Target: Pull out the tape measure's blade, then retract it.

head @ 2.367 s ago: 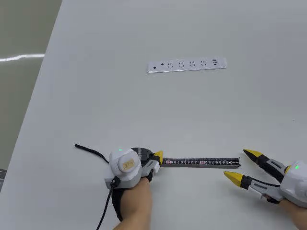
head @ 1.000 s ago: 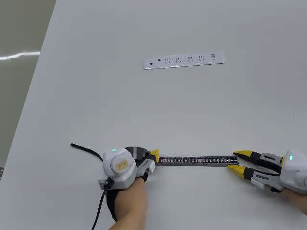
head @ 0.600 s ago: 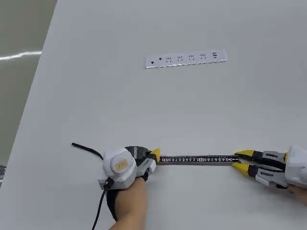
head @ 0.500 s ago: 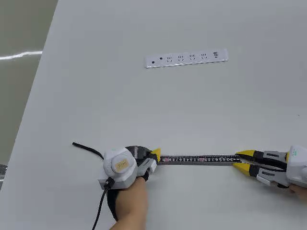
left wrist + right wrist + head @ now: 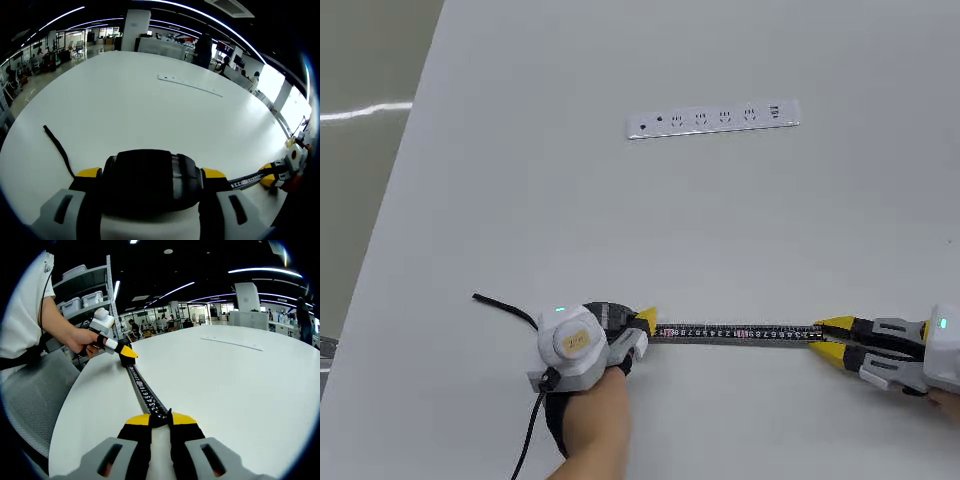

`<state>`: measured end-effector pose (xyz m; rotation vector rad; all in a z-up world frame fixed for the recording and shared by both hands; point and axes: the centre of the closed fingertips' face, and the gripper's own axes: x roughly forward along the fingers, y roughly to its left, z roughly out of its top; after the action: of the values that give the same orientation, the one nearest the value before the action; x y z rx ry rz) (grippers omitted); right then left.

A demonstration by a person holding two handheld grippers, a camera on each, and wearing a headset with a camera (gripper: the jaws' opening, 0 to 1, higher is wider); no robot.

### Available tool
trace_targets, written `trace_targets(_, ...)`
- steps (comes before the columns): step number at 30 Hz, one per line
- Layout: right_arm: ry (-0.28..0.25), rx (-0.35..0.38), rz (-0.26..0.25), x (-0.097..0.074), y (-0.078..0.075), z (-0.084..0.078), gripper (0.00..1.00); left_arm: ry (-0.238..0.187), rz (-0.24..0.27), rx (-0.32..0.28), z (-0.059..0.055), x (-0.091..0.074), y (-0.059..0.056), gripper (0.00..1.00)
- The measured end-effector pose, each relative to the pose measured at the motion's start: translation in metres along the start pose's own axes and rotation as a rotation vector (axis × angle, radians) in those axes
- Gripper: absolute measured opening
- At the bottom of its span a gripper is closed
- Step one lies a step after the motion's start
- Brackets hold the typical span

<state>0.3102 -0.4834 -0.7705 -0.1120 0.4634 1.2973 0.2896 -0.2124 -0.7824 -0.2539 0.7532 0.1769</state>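
Left gripper (image 5: 152,173) clenched on tape measure case (image 5: 150,182). Case rests on table (image 5: 570,200), well apart from power strip (image 5: 713,119), on person's side of it. Blade (image 5: 740,334) out, lying flat on table, roughly parallel to power strip. Right gripper (image 5: 831,337) pinched on blade's free end, on person's side of strip's right end. Black strap (image 5: 505,310) trails from case, opposite side from blade.

Open tabletop (image 5: 620,230) lies between the stretched blade (image 5: 740,335) and the far power strip (image 5: 713,119)
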Motion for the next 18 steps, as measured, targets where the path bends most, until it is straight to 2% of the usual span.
trace_targets(8,-0.003,-0.014,0.008,0.004,0.003,0.0,0.12,0.021,0.005,-0.009,-0.001,0.0,0.001,0.76)
trace_targets(18,0.0,-0.035,0.017,0.012,0.007,0.0,0.12,0.023,-0.002,-0.007,-0.002,0.0,0.0,0.75)
